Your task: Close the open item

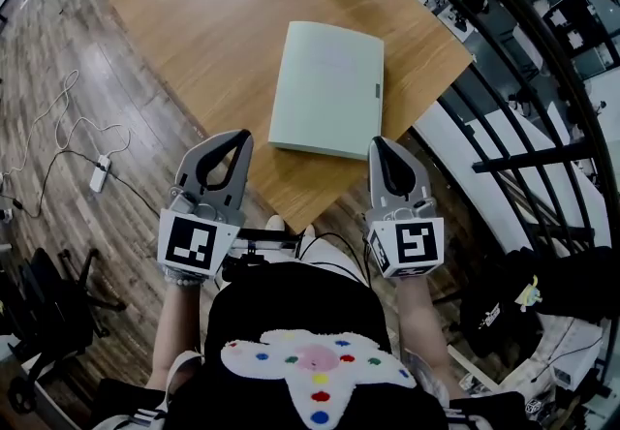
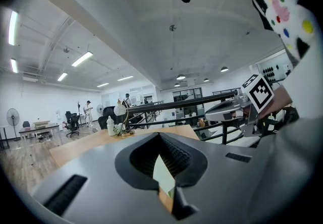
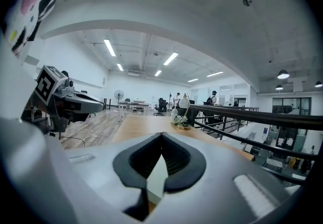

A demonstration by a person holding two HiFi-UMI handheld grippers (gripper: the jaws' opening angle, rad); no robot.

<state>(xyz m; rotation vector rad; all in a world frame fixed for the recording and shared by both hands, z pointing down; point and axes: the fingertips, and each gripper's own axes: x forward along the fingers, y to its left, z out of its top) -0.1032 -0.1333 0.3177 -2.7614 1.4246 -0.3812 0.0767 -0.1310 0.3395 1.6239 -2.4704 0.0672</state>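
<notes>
Holding nothing, left gripper (image 1: 235, 137) and right gripper (image 1: 380, 141) jaws are fully closed.

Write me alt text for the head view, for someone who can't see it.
A pale green folder lies flat on a wooden table. A person holds the left tongs and the right tongs, both shut and empty, on either side of the folder's near edge, not touching it.

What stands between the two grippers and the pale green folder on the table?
Nothing visible does. The left gripper and the right gripper, both shut and empty, hang at the near corner of the table, one beside each near corner of the pale green folder, with only bare wood between.
</notes>
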